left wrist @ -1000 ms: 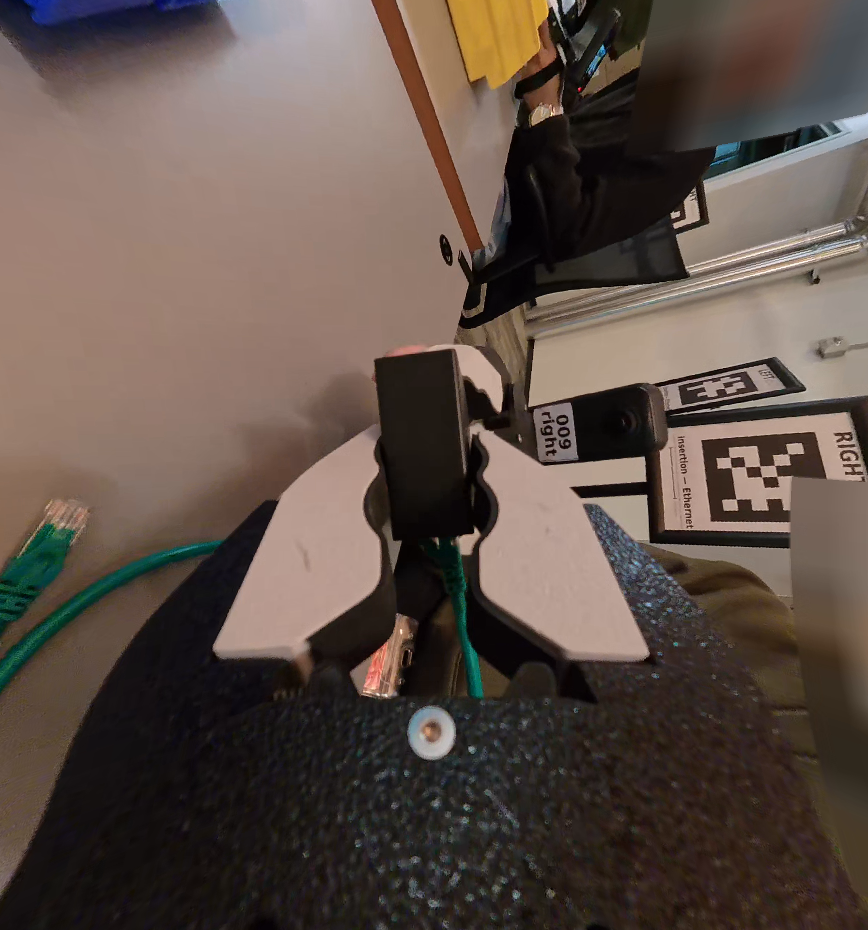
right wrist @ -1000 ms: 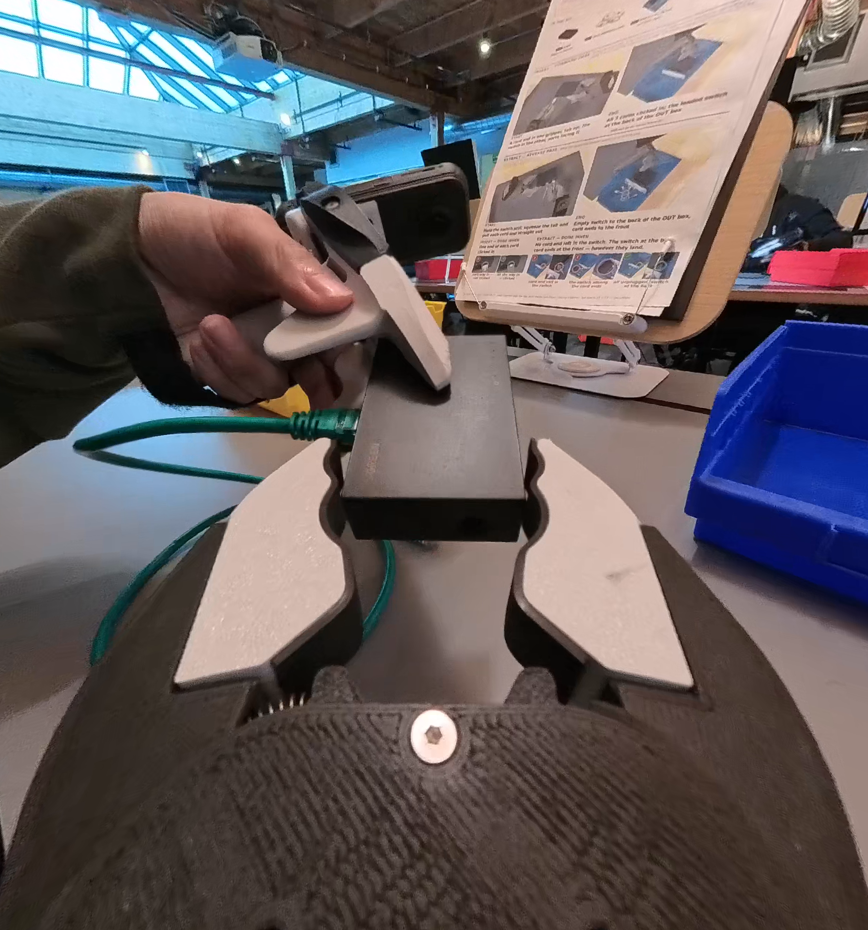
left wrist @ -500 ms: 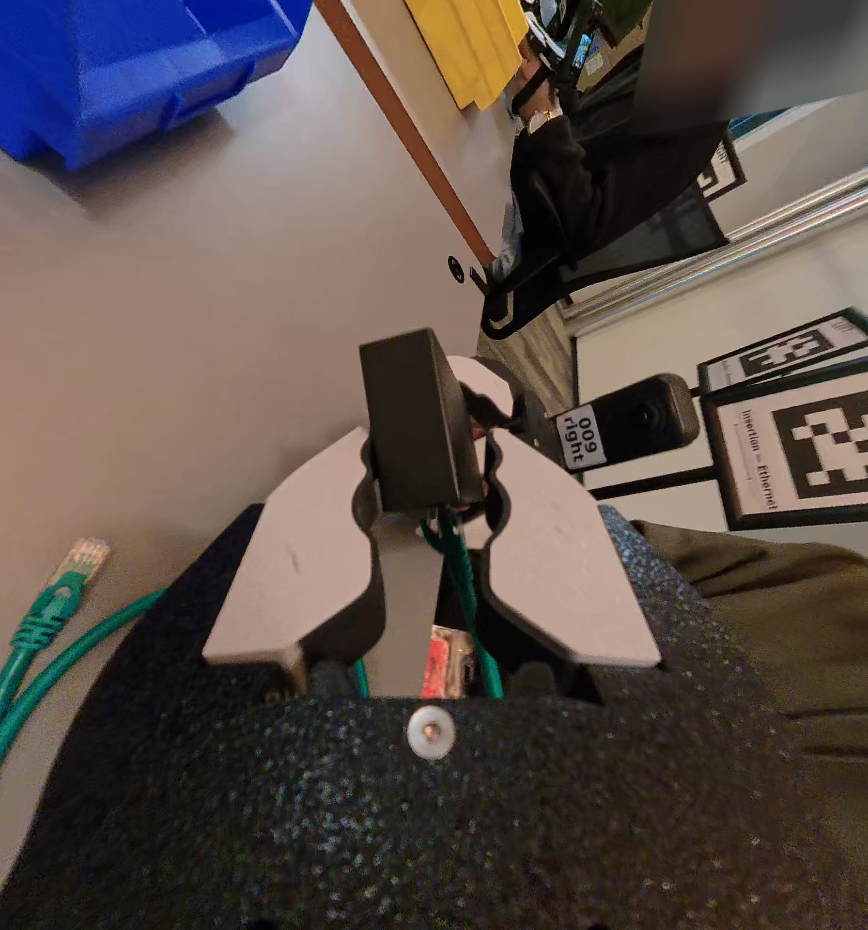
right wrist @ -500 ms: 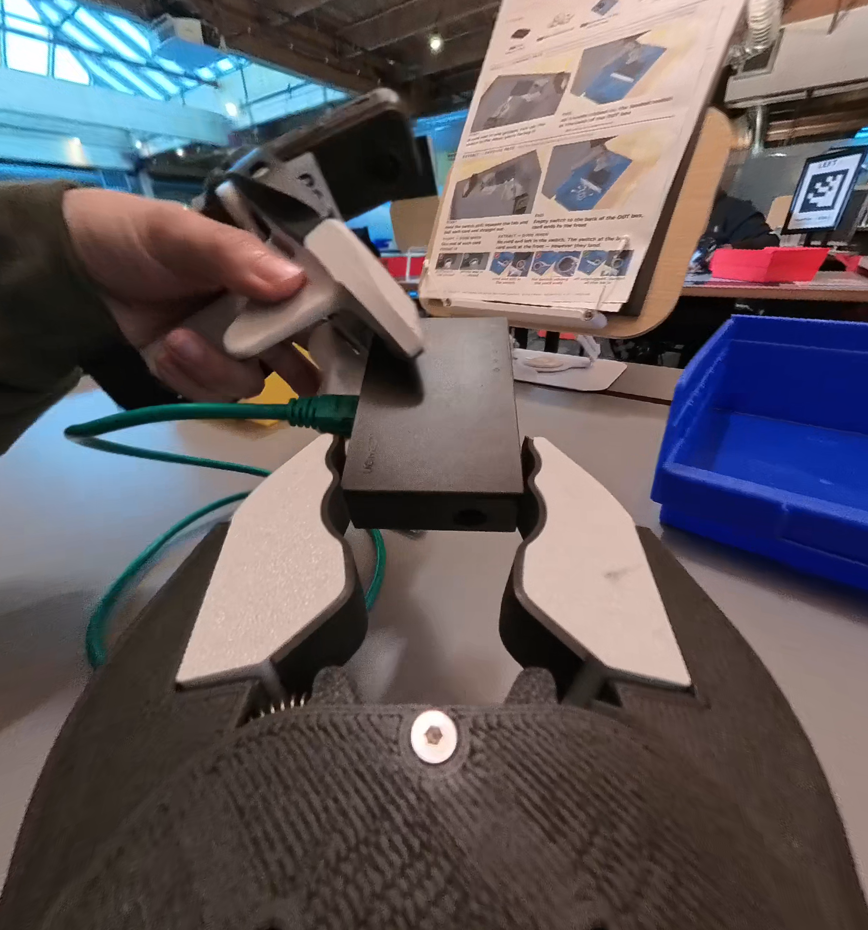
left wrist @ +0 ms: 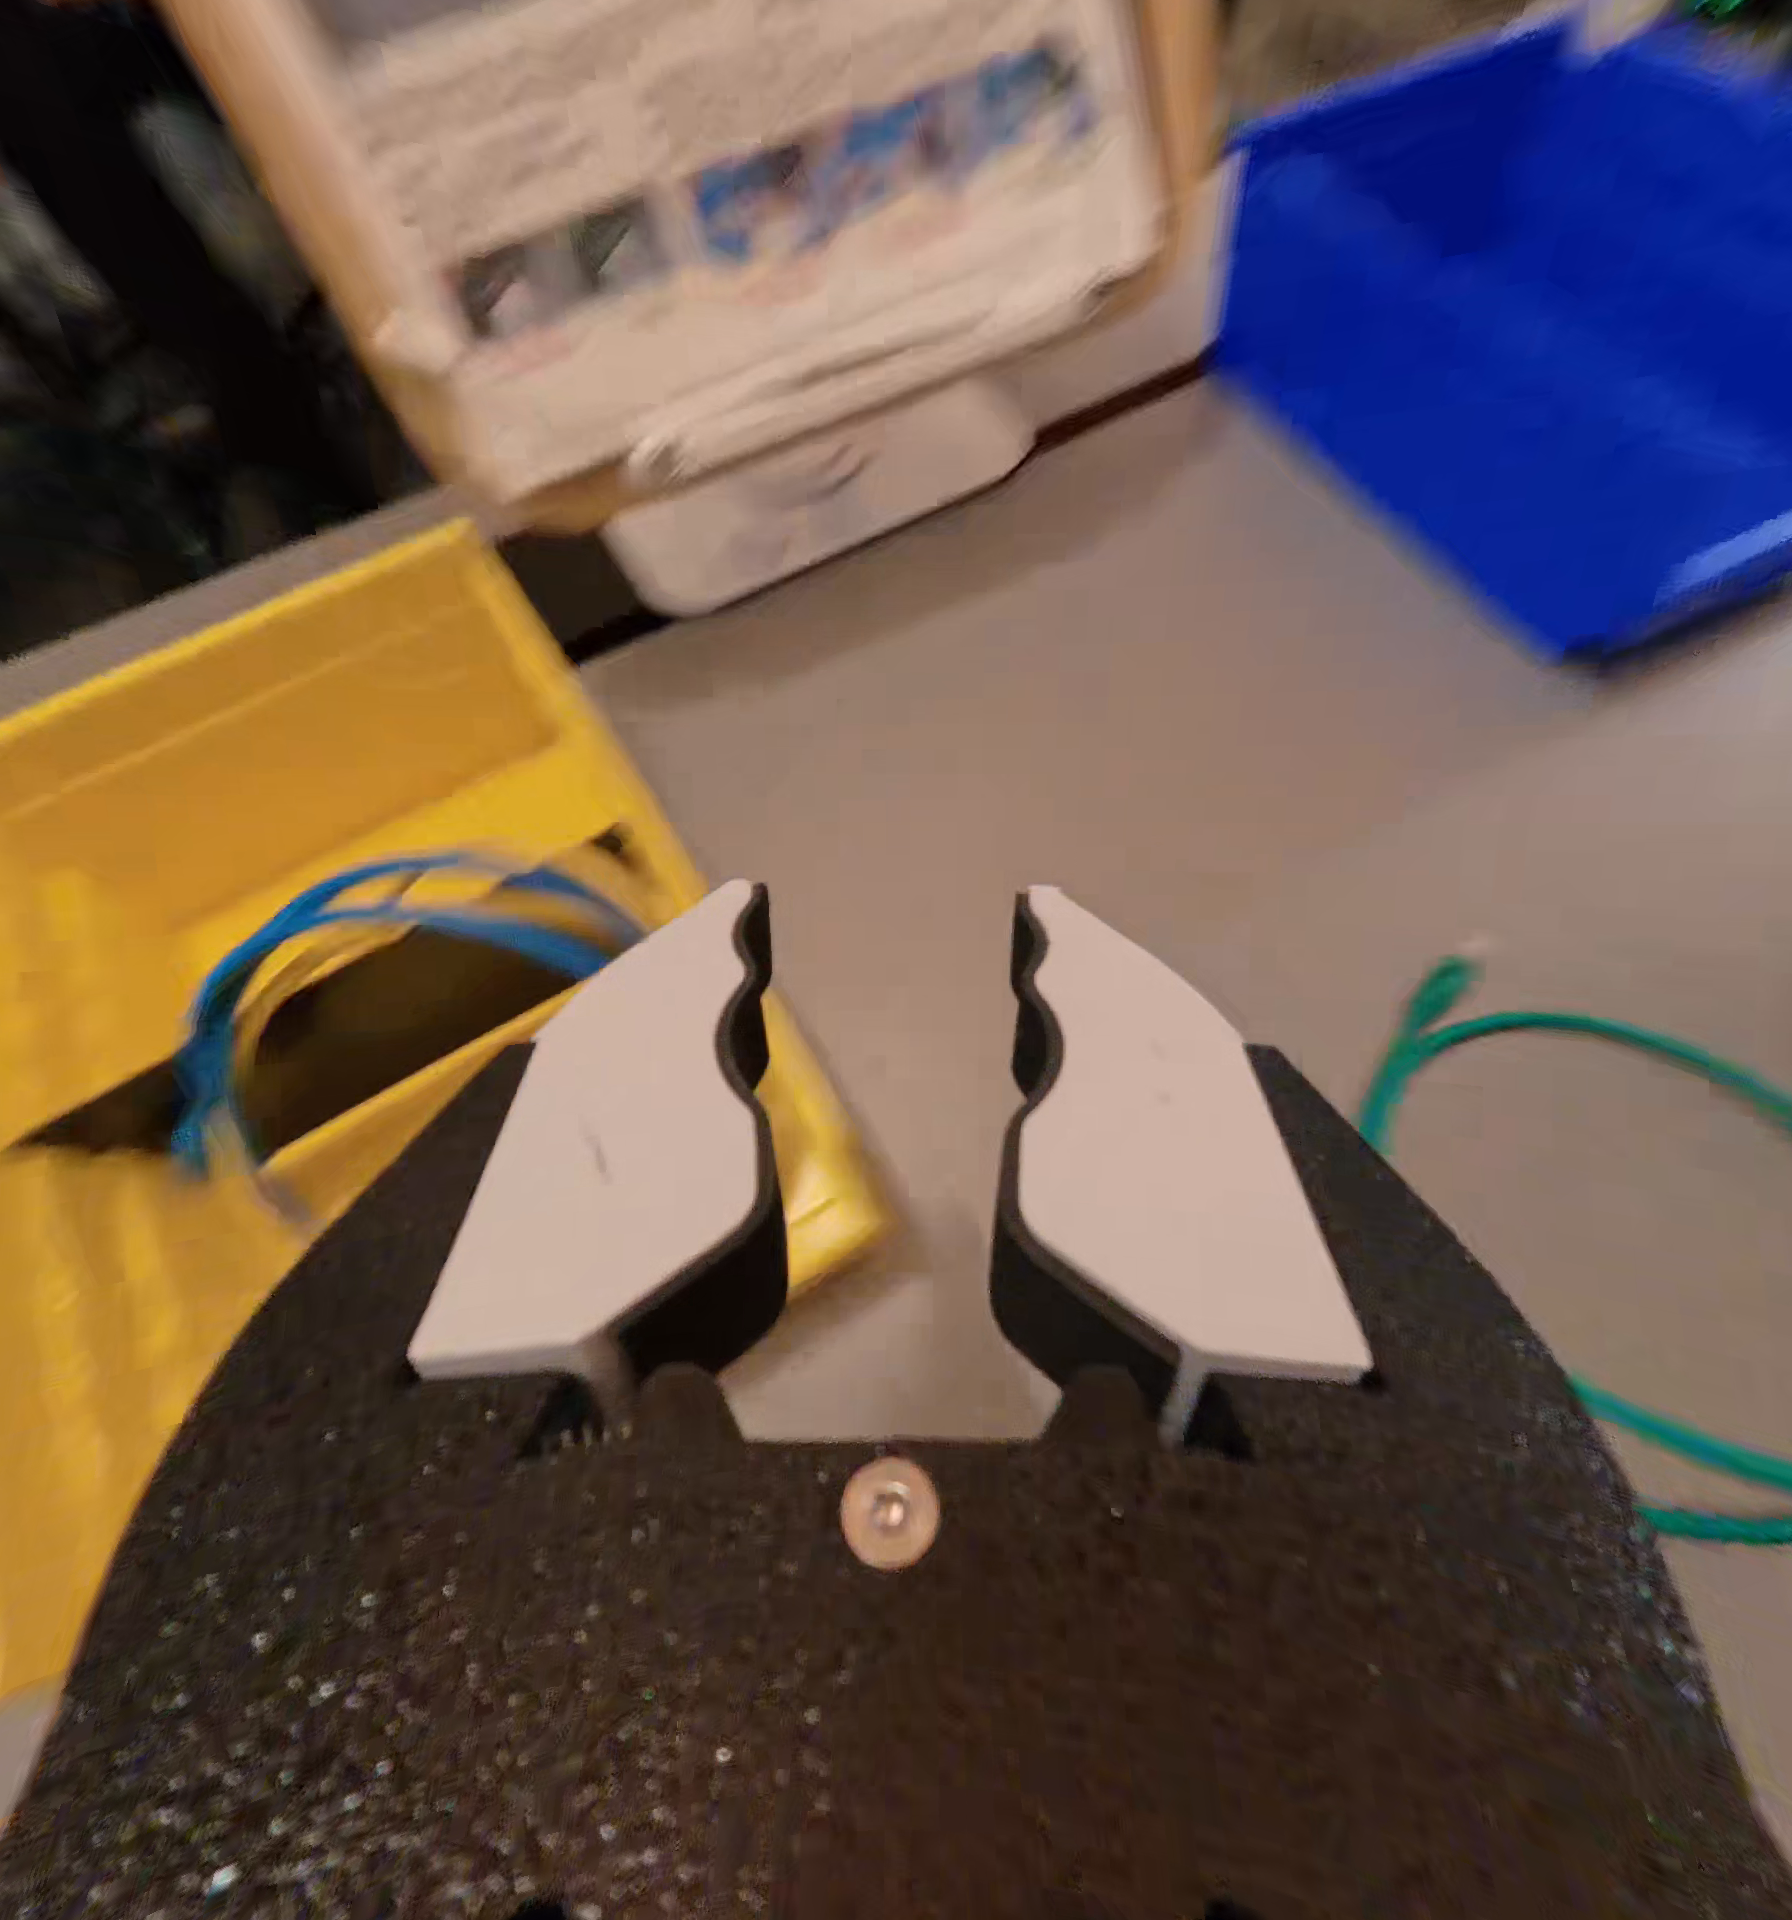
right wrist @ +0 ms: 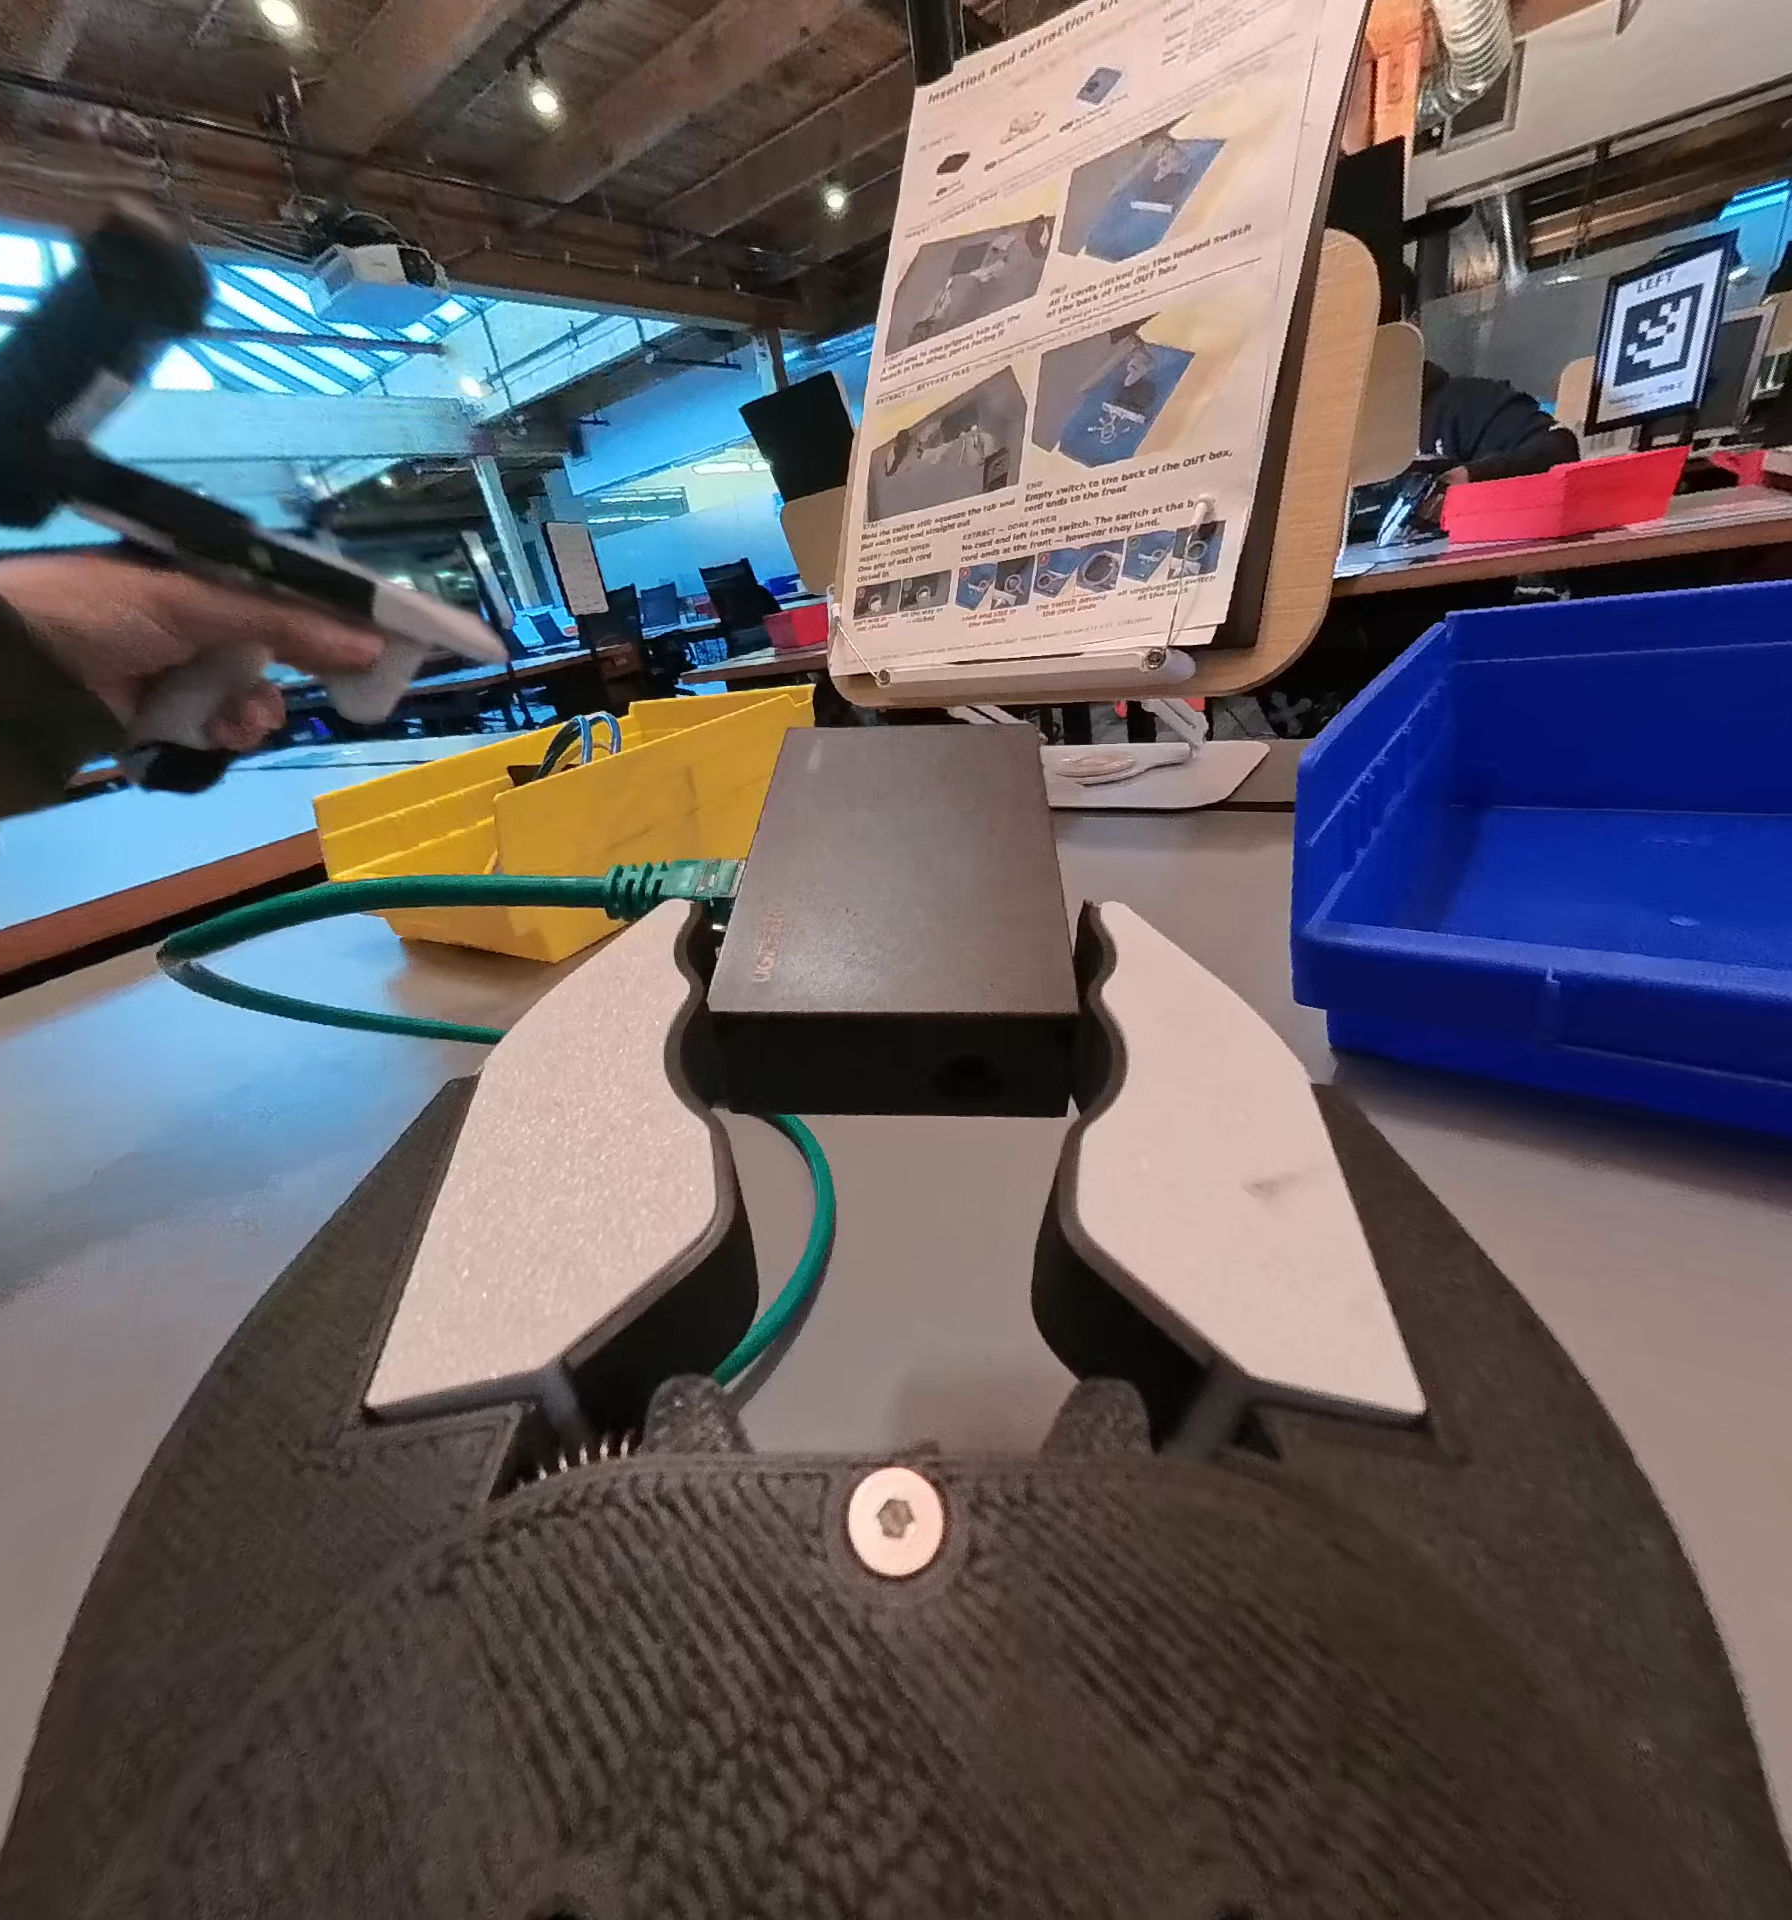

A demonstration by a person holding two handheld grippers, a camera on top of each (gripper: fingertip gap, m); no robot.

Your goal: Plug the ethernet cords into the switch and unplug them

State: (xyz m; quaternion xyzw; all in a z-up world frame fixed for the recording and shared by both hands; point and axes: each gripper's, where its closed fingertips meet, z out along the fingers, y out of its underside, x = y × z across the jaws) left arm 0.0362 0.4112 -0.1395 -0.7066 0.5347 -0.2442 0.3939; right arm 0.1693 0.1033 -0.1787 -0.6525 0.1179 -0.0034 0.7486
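My right gripper (right wrist: 887,920) is shut on the black switch (right wrist: 897,883) and holds it level above the grey table. A green ethernet cord (right wrist: 435,894) is plugged into the switch's left side and loops under it. My left gripper (left wrist: 887,914) is open and empty above the table; it also shows at the far left of the right wrist view (right wrist: 424,649), away from the switch. The green cord's free end (left wrist: 1432,987) lies on the table to the right of my left gripper. A blue cord (left wrist: 352,925) is coiled in the yellow bin (left wrist: 144,779).
A blue bin (right wrist: 1598,883) stands at the right (left wrist: 1546,312). The yellow bin (right wrist: 559,810) is at the left. An instruction sheet on a wooden stand (right wrist: 1079,364) stands behind. Other tables and a seated person are farther back.
My left gripper has let go of the switch, opened and swung away to the left, now facing the bins and stand. My right gripper still holds the switch.
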